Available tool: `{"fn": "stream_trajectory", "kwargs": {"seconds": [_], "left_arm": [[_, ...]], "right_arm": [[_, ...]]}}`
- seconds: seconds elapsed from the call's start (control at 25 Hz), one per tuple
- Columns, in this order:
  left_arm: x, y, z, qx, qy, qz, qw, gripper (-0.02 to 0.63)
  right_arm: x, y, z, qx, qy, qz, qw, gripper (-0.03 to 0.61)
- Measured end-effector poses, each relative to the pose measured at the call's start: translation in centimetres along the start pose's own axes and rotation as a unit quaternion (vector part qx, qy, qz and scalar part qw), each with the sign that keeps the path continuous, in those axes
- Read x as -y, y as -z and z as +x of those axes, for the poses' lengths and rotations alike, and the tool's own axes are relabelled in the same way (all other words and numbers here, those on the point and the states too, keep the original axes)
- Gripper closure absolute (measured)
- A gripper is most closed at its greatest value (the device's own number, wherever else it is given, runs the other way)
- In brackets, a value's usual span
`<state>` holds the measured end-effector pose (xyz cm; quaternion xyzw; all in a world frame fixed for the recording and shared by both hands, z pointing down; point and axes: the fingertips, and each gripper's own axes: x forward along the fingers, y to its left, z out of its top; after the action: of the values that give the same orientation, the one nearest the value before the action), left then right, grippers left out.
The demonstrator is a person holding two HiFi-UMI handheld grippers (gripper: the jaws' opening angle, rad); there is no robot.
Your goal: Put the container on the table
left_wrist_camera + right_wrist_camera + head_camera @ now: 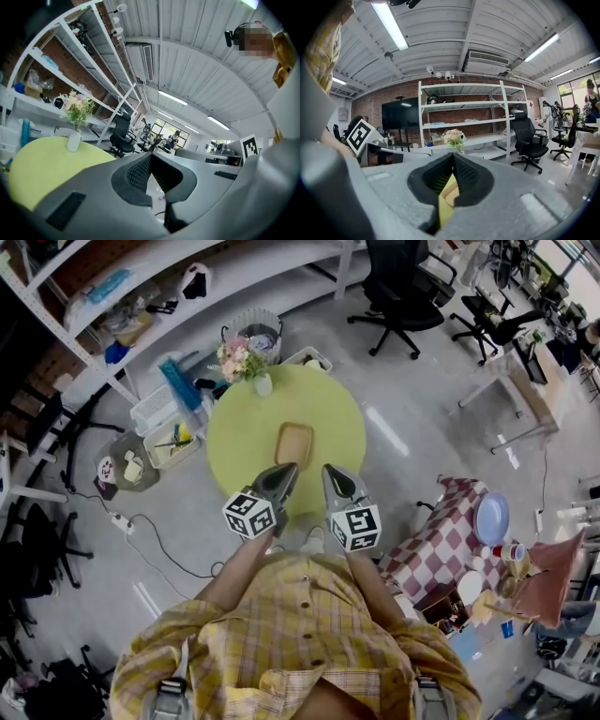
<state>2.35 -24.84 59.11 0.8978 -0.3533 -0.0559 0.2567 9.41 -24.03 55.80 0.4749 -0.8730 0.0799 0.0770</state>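
A shallow tan container (293, 443) rests flat on the round yellow-green table (234, 442), near its middle. My left gripper (289, 468) and right gripper (328, 469) hover side by side over the table's near edge, just short of the container and apart from it. The left gripper (151, 154) is shut and empty, with the table (42, 164) off to its left. In the right gripper view the right gripper (453, 155) has its tips together. A sliver of the container (451, 194) and table shows through the slot below them.
A white vase of flowers (246, 362) stands at the table's far edge. Plastic bins (167, 418) and cables lie on the floor to the left, with white shelving (141, 296) behind. Black office chairs (403, 287) stand beyond. A checkered table (445, 535) holds plates at the right.
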Motion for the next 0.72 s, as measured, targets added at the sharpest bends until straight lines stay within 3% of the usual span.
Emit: {"fn": "stream_trajectory", "kwargs": {"seconds": [0.28, 0.72], "left_arm": [[0.82, -0.03, -0.1, -0.017, -0.016, 0.081, 0.9965, 0.609], [0.58, -0.82, -0.61, -0.007, -0.039, 0.123, 0.9916, 0.609]], "right_arm": [[0.52, 0.18, -0.46, 0.003, 0.007, 0.015, 1.0, 0.58], [0.19, 0.21, -0.34, 0.007, 0.005, 0.014, 1.0, 0.58]]}}
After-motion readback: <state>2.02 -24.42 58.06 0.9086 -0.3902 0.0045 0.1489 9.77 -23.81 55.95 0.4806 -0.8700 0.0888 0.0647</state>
